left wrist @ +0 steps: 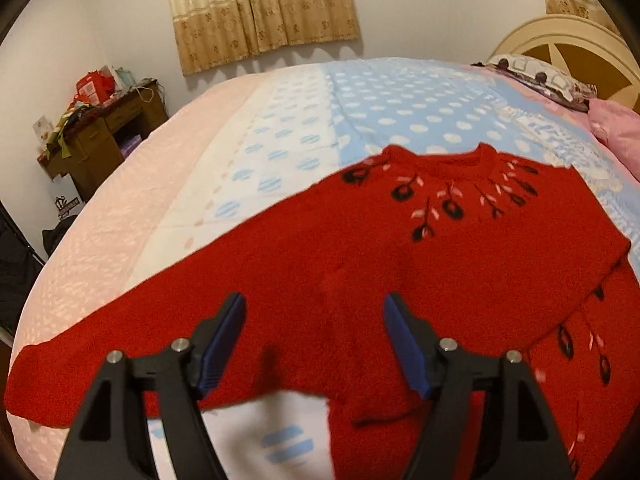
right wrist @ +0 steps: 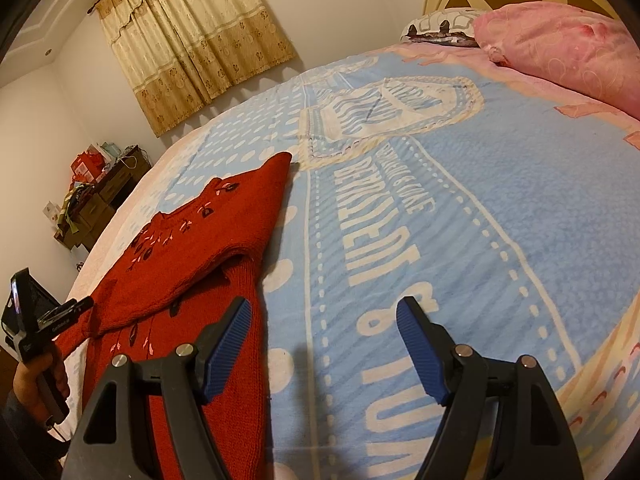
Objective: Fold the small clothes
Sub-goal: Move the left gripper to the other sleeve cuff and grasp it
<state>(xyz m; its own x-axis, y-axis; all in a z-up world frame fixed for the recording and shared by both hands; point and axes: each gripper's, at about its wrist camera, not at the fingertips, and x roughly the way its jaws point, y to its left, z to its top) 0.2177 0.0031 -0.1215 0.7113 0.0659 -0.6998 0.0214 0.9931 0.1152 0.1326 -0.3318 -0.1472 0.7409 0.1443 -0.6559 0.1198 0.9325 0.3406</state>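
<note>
Lying across the bed [left wrist: 280,112], red sweater [left wrist: 360,248] partly folded, long axis sideways. Left gripper [left wrist: 314,340] directly over its near sleeve, jaws apart, empty. Right gripper [right wrist: 324,344] beside it, jaws apart, empty.

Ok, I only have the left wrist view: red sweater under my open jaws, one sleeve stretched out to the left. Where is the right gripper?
Observer: The right gripper is open, mostly over bare blue blanket, beside the red sweater; nothing is between its fingers.
Operator: My view blurs at the right edge. What does the sweater look like there?
Observer: The upper part is folded down over the lower body, and the other sleeve runs out towards the headboard end.
Operator: Can you see my left gripper from there?
Observer: Yes, the left gripper is at the sweater's far edge, held in a hand.
</note>
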